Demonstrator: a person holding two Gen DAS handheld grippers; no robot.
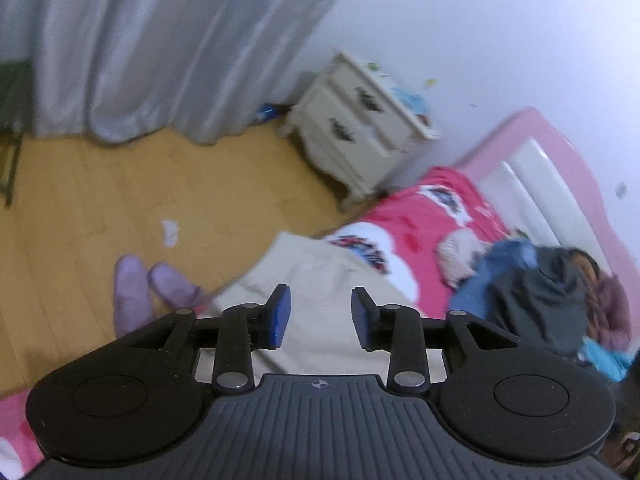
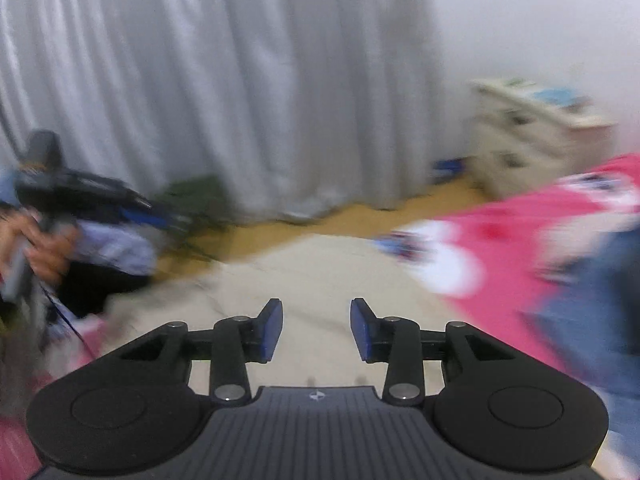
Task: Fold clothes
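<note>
A beige garment (image 1: 316, 280) lies spread on the pink bedcover (image 1: 424, 216), reaching the bed's edge. My left gripper (image 1: 320, 316) hovers above it, open, nothing between its blue pads. In the right wrist view the same beige garment (image 2: 320, 272) lies below my right gripper (image 2: 316, 328), which is also open and empty. A pile of clothes, blue denim (image 1: 488, 276) and dark grey (image 1: 536, 300), sits further up the bed near the headboard. The right wrist view is blurred by motion.
A white nightstand (image 1: 360, 124) stands by the bed's head. Grey curtains (image 1: 168, 48) hang to the wooden floor (image 1: 80, 208), where purple slippers (image 1: 152, 284) sit. A person's hand (image 2: 44, 248) holds the other gripper at left in the right wrist view.
</note>
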